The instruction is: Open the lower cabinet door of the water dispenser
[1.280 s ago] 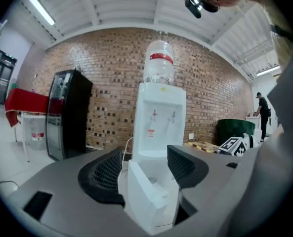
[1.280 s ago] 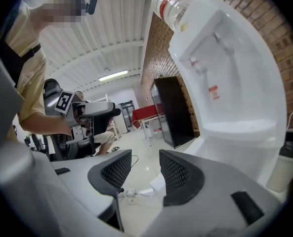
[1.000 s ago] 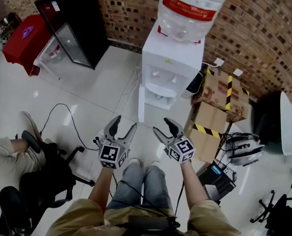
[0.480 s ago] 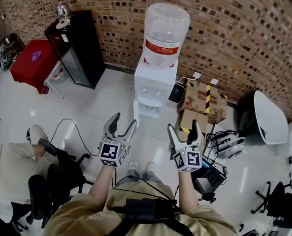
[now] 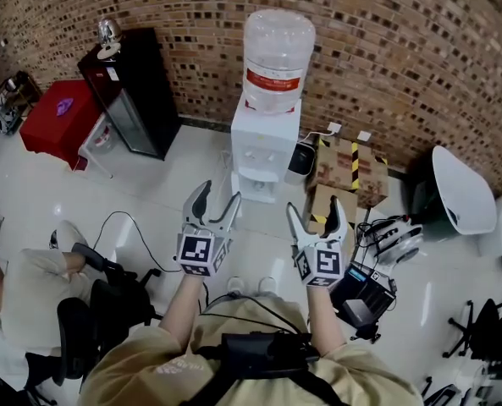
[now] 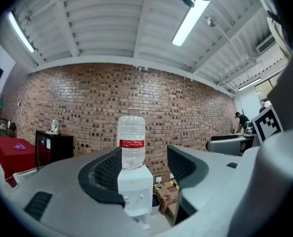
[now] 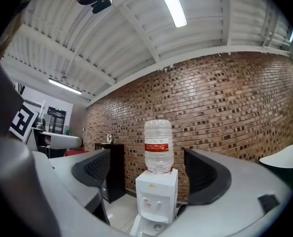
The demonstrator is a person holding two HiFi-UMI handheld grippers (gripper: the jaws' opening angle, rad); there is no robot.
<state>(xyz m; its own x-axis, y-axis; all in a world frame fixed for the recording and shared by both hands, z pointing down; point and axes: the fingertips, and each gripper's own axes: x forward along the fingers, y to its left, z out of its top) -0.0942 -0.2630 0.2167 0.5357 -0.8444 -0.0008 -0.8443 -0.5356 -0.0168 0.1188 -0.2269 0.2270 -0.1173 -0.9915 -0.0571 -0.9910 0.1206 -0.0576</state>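
The white water dispenser (image 5: 266, 146) with a clear bottle (image 5: 278, 53) on top stands against the brick wall, well ahead of both grippers. A white panel (image 7: 136, 225) juts out at its lower left; it looks like the lower door standing open. My left gripper (image 5: 217, 194) is held level and open, empty, and the dispenser (image 6: 135, 186) shows far off between its jaws. My right gripper (image 5: 317, 210) is open too; its jaws have just been opening wide, then closing a little, with nothing between them. It frames the dispenser (image 7: 157, 191) from a distance.
A black cabinet (image 5: 136, 91) and a red table (image 5: 56, 117) stand left of the dispenser. Cardboard boxes (image 5: 348, 163) and a white chair (image 5: 462, 193) are to its right. Electronic gear (image 5: 365, 290) lies near my right foot. A seated person (image 5: 26, 299) and an office chair (image 5: 98, 303) are at the left.
The view has pulled back and up from the dispenser, which looks smaller now. Both grippers rose and point level at it. The right jaws stand wider than a second ago.
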